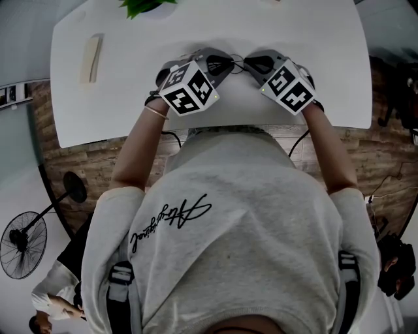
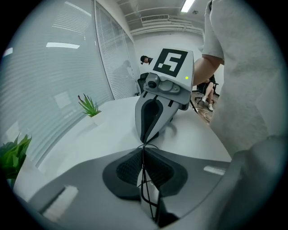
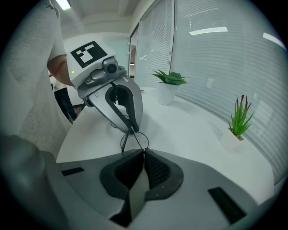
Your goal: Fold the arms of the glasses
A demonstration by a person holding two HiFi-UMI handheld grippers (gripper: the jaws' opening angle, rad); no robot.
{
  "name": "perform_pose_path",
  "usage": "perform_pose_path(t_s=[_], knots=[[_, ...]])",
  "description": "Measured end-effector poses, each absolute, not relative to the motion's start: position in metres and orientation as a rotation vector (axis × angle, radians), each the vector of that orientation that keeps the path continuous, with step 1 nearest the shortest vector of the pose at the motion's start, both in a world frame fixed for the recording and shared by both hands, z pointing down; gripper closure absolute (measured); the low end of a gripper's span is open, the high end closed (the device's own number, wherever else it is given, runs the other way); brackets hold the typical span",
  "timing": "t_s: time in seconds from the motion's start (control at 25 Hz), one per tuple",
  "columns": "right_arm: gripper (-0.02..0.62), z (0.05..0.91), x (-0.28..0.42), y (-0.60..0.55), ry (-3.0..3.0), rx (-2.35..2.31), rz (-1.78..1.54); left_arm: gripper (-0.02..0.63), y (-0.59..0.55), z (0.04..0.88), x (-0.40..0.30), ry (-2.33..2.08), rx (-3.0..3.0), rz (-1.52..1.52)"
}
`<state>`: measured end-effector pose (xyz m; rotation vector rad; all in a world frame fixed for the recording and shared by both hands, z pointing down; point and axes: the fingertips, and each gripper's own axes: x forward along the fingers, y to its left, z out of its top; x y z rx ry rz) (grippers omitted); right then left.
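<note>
You have both hands over the near half of the white counter (image 1: 313, 39). The two claws point in toward each other, both tipped downward, with the thin wire glasses (image 1: 236, 62) strung between their tips. Your left claw (image 1: 221, 64) is closed on the glasses: in the left gripper view its ribbed pads (image 2: 128, 168) are pressed together, and a fine dark wire of the frame runs straight through the seam between them. Your right claw (image 1: 253, 64) is closed on the glasses as well. In the right gripper view its pads (image 3: 155, 170) meet at the tip, and from that tip the frame's wires and one round lens loop reach up to the jaws of the left claw. The frame is too thin to tell whether each claw has an arm or a rim. You also cannot tell whether the glasses touch the counter or hang just above it. A bracelet (image 1: 155, 112) sits on your left wrist. Well to the left on the counter lies a pale flat strip (image 1: 91, 59), and a green plant (image 1: 145, 6) stands at the far edge. In the right gripper view a small potted plant (image 3: 167, 83) and a taller potted plant (image 3: 239, 121) stand on the counter beside the window blinds (image 3: 216, 54). A fan (image 1: 23, 244) stands on the wooden floor (image 1: 385, 156) to your left.
</note>
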<state>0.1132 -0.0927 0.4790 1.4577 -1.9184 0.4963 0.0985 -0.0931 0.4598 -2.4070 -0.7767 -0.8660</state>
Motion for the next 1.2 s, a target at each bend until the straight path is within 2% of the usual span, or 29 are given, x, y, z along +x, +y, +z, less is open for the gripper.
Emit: perform_pose_path(t_s=[0.2,1.2], knots=[[0.584,0.4796,0.1136,-0.0919,-1.916,1.46,0.5,0.591,-0.0909,0.4623,0.0994,-0.806,-2.378,-0.896],[0.581,0.4784,0.1146,-0.0921,-1.923,1.469,0.5,0.383,-0.0899,0.4673,0.099,-0.831,-2.388,-0.935]])
